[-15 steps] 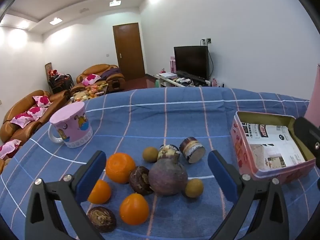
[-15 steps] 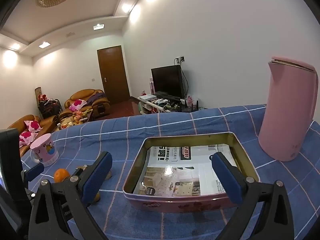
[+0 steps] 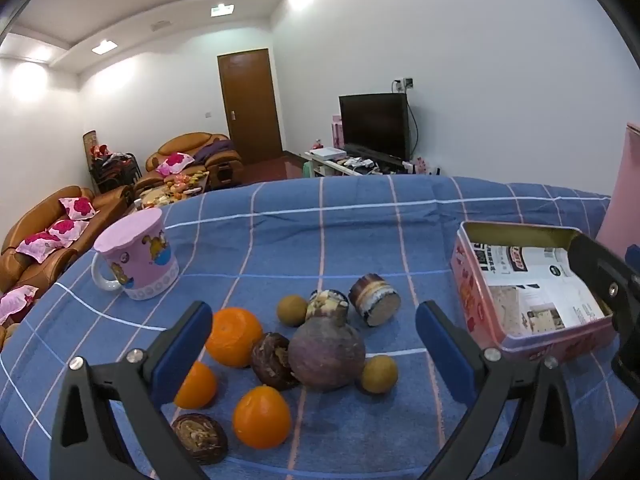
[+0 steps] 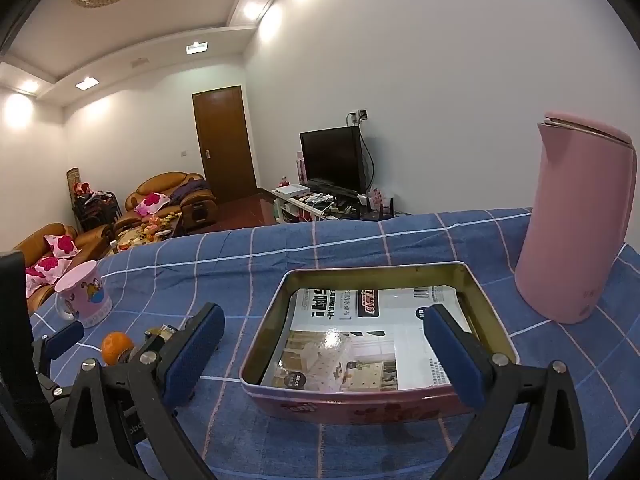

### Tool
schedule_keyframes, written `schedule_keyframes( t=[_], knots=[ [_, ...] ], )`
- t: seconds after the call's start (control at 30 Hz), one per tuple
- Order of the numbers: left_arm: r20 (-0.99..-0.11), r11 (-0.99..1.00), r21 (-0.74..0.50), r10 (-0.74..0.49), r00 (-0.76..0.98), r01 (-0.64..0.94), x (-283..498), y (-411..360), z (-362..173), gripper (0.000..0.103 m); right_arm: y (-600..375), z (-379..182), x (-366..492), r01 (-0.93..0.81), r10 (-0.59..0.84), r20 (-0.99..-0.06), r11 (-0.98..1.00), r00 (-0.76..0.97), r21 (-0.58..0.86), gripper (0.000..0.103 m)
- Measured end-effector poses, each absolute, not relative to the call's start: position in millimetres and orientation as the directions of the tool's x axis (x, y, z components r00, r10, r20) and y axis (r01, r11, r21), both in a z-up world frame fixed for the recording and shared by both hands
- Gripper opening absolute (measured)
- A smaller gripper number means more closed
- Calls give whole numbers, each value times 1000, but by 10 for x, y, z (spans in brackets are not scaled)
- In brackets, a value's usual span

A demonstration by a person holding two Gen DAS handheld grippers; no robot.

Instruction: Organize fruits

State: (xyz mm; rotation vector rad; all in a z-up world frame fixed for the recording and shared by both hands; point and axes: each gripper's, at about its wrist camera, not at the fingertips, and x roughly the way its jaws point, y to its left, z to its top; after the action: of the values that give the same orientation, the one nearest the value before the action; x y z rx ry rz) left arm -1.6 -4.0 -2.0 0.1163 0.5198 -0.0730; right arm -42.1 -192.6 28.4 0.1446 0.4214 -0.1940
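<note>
Right now both of my tongs stand spread as wide as they go, holding nothing. My left gripper point(image 3: 314, 354) hangs over the fruit pile with its blue pads well clear on either side; my right gripper point(image 4: 324, 354) hovers above the near wall of the pink tin point(image 4: 360, 402), one pad over its paper lining, the other over bare cloth to the left.

Open cloth lies between the pile and the tin, and more behind the fruit toward the far edge. A pink mug point(image 3: 136, 258) stands far left, a pink kettle point(image 4: 576, 224) far right beside the tin.

The fruit sits bunched together left of the tin: three oranges point(image 3: 233, 336), glossy and bright; a large dull purple round one point(image 3: 326, 356) in the middle, touching a dark wrinkled piece point(image 3: 274, 360); two small tan balls point(image 3: 378, 374); a stubby cut chunk point(image 3: 374, 306) lying on its side; another dark piece point(image 3: 200, 436) nearest me.

All rests on a blue checked cloth point(image 3: 360, 240). Beyond are white walls, a brown door point(image 3: 250, 106), a dark television point(image 3: 374, 124) and brown sofas point(image 3: 44, 232) with pink cushions.
</note>
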Motion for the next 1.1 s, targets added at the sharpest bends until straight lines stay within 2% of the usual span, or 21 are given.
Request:
schedule_keyframes(
  t=[1.1],
  knots=[
    [-500,990,90,-48,865,107,-30,-60,-8,103,-1915,297,-422,214,-154,-426,972,892,98,101]
  ],
)
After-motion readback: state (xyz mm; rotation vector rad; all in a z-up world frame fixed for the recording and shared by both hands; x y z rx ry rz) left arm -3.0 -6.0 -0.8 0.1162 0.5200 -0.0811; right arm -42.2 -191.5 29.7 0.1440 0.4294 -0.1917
